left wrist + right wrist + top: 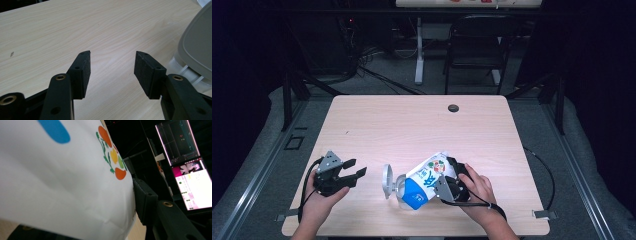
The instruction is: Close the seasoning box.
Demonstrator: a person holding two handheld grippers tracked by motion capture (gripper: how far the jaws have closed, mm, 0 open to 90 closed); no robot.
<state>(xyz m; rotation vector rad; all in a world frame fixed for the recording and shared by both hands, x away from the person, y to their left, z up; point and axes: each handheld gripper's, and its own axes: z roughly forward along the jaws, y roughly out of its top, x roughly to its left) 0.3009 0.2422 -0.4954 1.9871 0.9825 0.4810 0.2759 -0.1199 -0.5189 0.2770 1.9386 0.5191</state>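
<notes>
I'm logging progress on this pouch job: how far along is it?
Done: the right gripper is clamped on the white and blue pouch, holding it tilted over the table. In hand: the pouch rests against a clear container with a grey lid. Left: the left gripper is open, holding nothing, beside it.

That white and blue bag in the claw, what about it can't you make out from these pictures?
- Bag: the print is too small to read in the high view.
- Right claw: in its own view the bag covers one jaw.
- Grey lid by the bag: the left claw view's edge cuts it off.
- Bag contents: the wrapper hides them.
</notes>
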